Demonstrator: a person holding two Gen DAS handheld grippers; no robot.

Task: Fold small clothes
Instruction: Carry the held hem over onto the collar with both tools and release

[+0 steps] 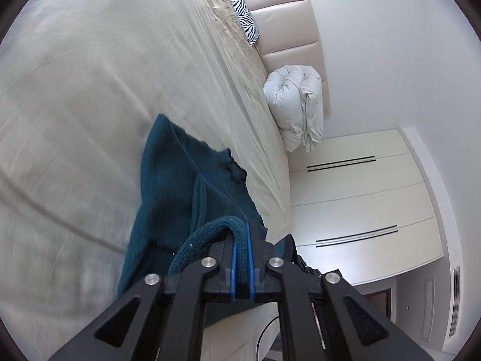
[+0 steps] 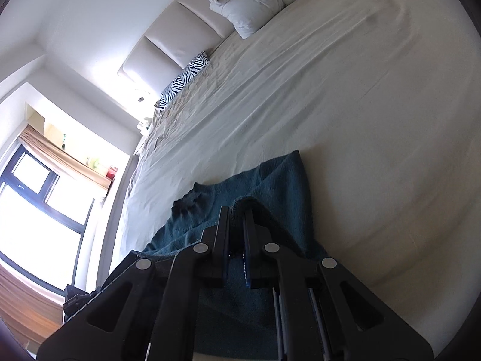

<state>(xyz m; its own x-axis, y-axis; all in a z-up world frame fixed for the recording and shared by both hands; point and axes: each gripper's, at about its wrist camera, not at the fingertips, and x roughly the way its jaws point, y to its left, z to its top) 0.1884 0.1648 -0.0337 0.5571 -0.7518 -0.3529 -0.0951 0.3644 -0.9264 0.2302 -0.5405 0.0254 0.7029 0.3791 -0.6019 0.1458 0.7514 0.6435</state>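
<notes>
A dark teal knitted garment (image 1: 180, 177) lies partly on the beige bed sheet (image 1: 90, 90), lifted at the near end. My left gripper (image 1: 240, 240) is shut on a rolled edge of the garment between its blue pads. In the right wrist view the same teal garment (image 2: 270, 180) stretches away from my right gripper (image 2: 237, 213), which is shut on another edge of it. Both grippers hold the cloth just above the bed near its foot.
A folded white duvet (image 1: 296, 105) lies by the padded headboard (image 1: 285, 15), next to a zebra-print pillow (image 1: 243, 12). White wardrobe doors (image 1: 360, 195) stand beside the bed. A bright window (image 2: 39, 210) is on the other side.
</notes>
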